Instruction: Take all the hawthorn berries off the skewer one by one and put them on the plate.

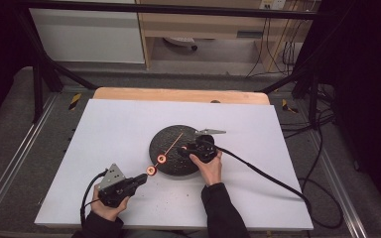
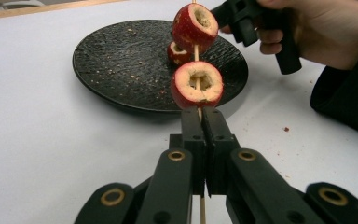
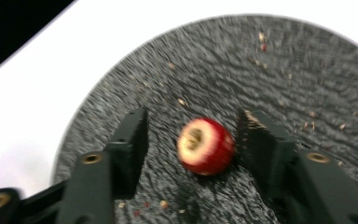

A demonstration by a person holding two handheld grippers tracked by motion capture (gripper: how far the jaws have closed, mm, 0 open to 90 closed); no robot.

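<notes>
Skewer (image 2: 196,51) first: I have it pinched between the pressed-together jaws of my left gripper (image 2: 204,112), low in the middle of the left gripper view, and it runs up over the black plate (image 2: 116,65). Two red cored fruit pieces sit on it, one (image 2: 197,85) just above the jaws and another (image 2: 195,22) at the top centre. A third piece (image 3: 206,145) lies loose on the plate, in the middle of the right gripper view, between the spread jaws of my right gripper (image 3: 191,135), which stand apart from it on both sides. In the high view the plate sits at the centre of the white table (image 1: 114,129).
</notes>
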